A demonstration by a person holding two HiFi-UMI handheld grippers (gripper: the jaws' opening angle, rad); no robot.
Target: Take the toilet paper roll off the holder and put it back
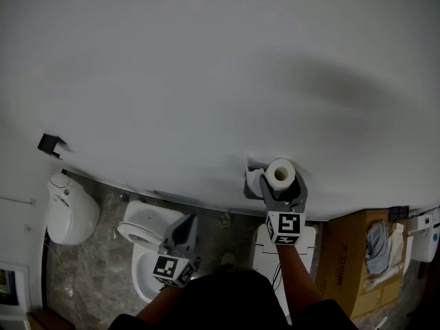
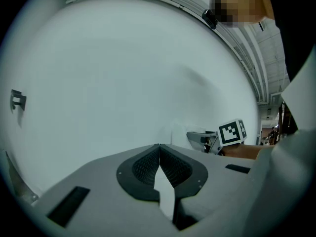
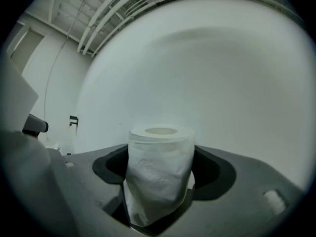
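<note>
The white toilet paper roll stands upright between the jaws of my right gripper, which is shut on it just in front of the white wall. In the right gripper view the roll fills the gap of that gripper, its cardboard core facing up and its lower part squeezed. The holder sits on the wall directly left of the roll, with nothing on it. My left gripper hangs lower left over the toilet; its jaws are shut and hold nothing.
A white toilet stands below the left gripper, and a white wall unit is at the far left. A black hook sticks out of the wall. A cardboard box with cloth in it stands at the right.
</note>
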